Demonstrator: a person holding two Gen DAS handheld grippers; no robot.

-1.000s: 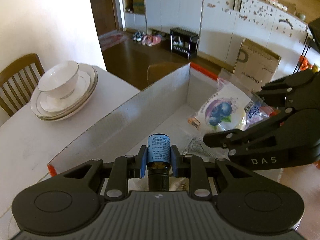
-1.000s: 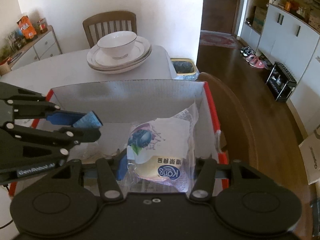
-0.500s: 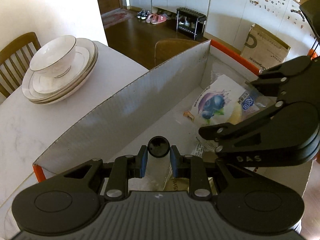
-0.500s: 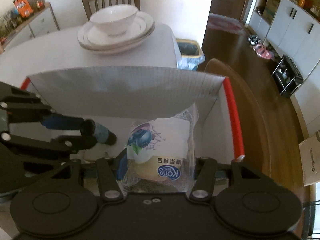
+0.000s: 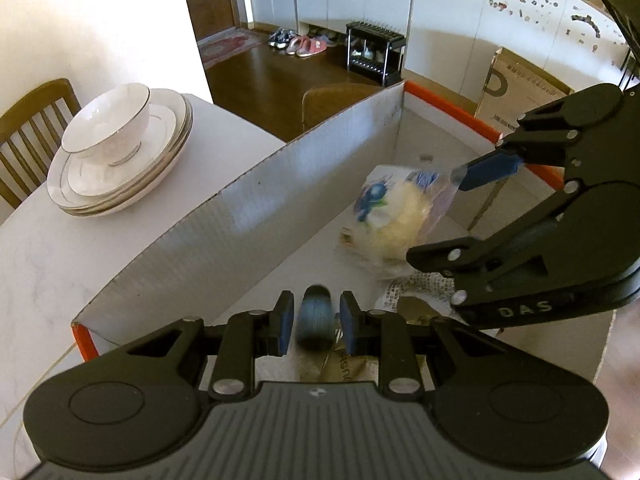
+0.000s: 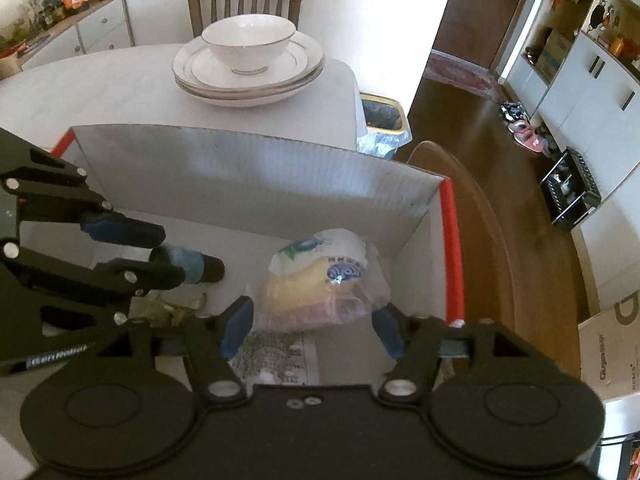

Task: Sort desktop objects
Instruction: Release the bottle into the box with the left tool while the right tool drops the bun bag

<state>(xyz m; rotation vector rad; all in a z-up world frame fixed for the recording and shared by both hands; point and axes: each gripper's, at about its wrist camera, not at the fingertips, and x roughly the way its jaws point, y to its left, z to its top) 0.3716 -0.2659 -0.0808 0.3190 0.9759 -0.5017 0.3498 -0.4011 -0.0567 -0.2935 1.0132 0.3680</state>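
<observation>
Bottle (image 5: pixel 316 318) now drops blurred between the left gripper (image 5: pixel 314 322)'s parted jaws into the box (image 5: pixel 248 216); right gripper (image 6: pixel 312 326)'s jaws have spread wide, releasing the snack bag (image 6: pixel 320 280) inside.

A pale, faintly marbled worktop (image 6: pixel 120 76) carries everything here, its far edge backed by a wooden chair (image 6: pixel 244 0). Directly on it, toward the far side, sits a stack of white plates (image 6: pixel 248 76) with a white bowl (image 6: pixel 249 42) on top. Nearer stands an open cardboard box (image 6: pixel 248 168) with grey inner walls and orange-red edges, well apart from the plates.
</observation>
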